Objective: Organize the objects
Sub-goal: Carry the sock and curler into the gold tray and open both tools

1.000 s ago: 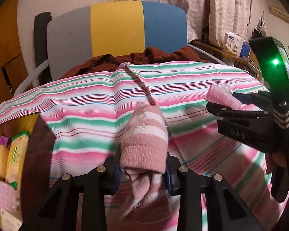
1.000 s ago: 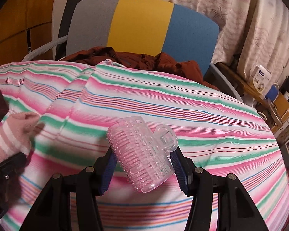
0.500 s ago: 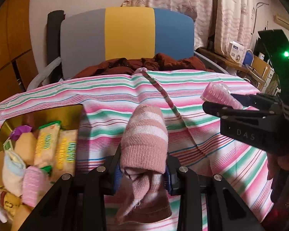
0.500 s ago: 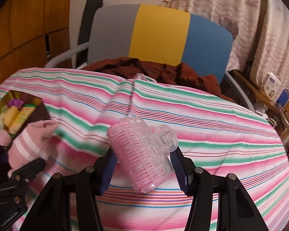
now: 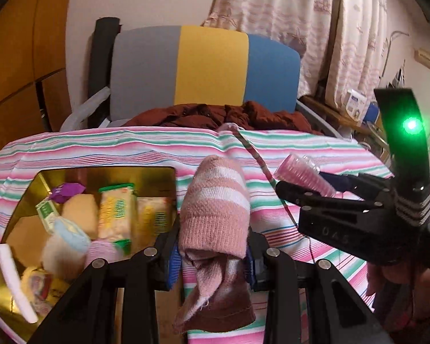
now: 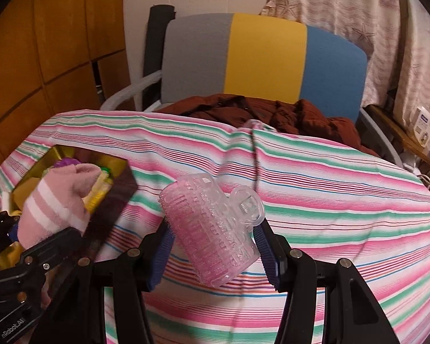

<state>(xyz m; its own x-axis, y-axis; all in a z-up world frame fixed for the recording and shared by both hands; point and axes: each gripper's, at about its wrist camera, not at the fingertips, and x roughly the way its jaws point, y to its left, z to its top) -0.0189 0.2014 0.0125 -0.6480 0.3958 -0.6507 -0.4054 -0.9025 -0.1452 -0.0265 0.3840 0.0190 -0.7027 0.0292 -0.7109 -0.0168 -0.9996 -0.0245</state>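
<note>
My left gripper (image 5: 212, 261) is shut on a pink and white striped sock (image 5: 215, 212), held above the striped cloth just right of a gold box (image 5: 106, 172). The sock also shows in the right wrist view (image 6: 57, 203), at the left over the gold box (image 6: 43, 166). My right gripper (image 6: 212, 246) is shut on a clear pink hair roller with a clip (image 6: 212, 229), above the cloth. The right gripper and the hair roller (image 5: 304, 175) also show at the right of the left wrist view.
The gold box holds several small items, among them yellow-green packets (image 5: 116, 215) and a purple wrapper (image 5: 67, 190). The striped cloth (image 6: 315, 189) covers the table. Behind it stands a grey, yellow and blue chair (image 5: 212, 66) with a brown garment (image 5: 223, 114).
Both grippers have moved left with their loads. The gold box has come into view, now just left of the sock.
</note>
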